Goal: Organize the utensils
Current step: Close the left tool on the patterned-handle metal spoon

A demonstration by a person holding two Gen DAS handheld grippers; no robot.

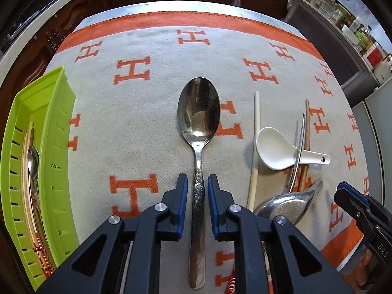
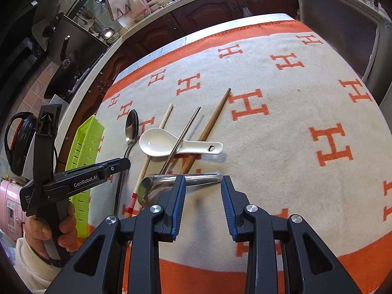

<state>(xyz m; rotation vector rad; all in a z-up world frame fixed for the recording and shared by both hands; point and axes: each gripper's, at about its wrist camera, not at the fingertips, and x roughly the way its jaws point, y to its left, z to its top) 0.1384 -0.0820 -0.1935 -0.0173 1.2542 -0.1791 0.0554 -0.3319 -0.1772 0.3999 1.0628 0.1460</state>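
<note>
Your left gripper (image 1: 198, 181) straddles the steel spoon (image 1: 198, 112) handle, fingers apart, not clamped. Your right gripper (image 2: 201, 183) hangs open near the ladle (image 2: 156, 186).

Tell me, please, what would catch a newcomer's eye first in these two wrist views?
Probably the large metal spoon, lying straight ahead on the grey cloth with orange H letters, its handle between the open fingers of the left gripper. Next, the bright green tray at the cloth's left edge, already holding some utensils. To the right lies a loose pile where a white ceramic spoon is crossed by chopsticks, just ahead of the open right gripper.
</note>
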